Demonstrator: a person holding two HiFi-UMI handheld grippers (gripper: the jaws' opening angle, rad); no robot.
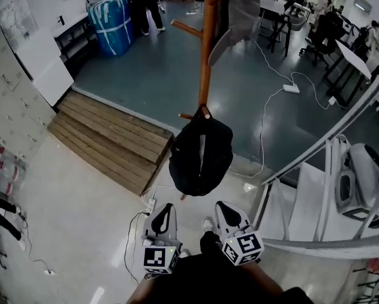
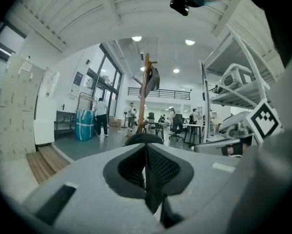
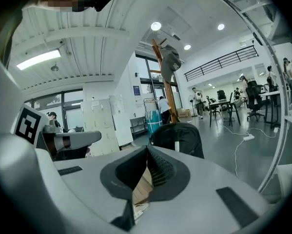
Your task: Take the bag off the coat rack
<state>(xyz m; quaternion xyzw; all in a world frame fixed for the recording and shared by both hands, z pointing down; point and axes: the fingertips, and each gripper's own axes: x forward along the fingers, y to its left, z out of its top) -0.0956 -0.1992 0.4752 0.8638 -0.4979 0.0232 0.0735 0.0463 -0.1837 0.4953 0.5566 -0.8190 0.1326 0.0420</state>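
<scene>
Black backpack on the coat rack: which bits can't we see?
Head view: the black fabric backpack hides the wooden coat rack's lower pole; the picture's top edge cuts the rack off.
Head view: its top loop is too small to make out.
Left gripper view: the left gripper hides most of the backpack.

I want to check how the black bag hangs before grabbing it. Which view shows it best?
The head view: the whole black bag hangs by its top loop low on the coat rack. The left gripper view shows only its top edge; the right gripper view shows its upper part.
</scene>
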